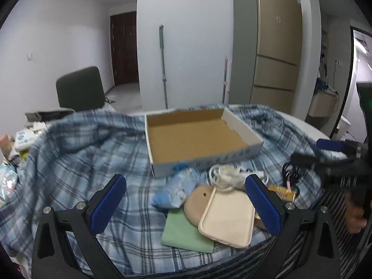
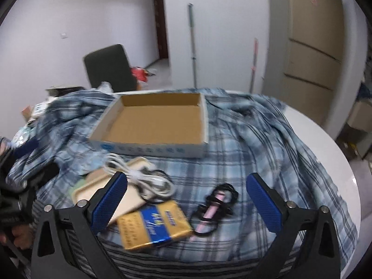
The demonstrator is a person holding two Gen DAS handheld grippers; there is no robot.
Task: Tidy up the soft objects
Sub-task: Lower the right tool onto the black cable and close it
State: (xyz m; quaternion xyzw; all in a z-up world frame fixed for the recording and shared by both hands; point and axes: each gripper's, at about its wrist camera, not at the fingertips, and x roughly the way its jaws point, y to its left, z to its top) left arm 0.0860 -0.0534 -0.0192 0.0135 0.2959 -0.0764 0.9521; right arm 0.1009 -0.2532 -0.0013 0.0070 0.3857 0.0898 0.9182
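An open, empty cardboard box [image 1: 197, 137] [image 2: 153, 125] stands on a blue plaid cloth [image 1: 76, 153] [image 2: 255, 139] spread over the table. In front of it lies a pile: a crumpled blue plastic bag [image 1: 176, 188], a white cable coil [image 1: 226, 174] [image 2: 148, 179], a beige soft case [image 1: 229, 218] [image 2: 93, 190] over a tan pad [image 1: 197, 202] and a green cloth [image 1: 183, 232]. A gold-and-blue packet [image 2: 153, 225] and black hair ties with a pink clip [image 2: 216, 207] lie to the right. My left gripper [image 1: 186, 200] is open above the pile. My right gripper [image 2: 186, 200] is open above the packet.
A dark chair [image 1: 80, 90] [image 2: 109, 67] stands behind the table. Clutter lies at the table's left edge [image 1: 21, 139]. A fridge [image 1: 276, 46] and a mop pole [image 1: 162, 67] are by the far wall. The white table rim [image 2: 330, 151] shows at right.
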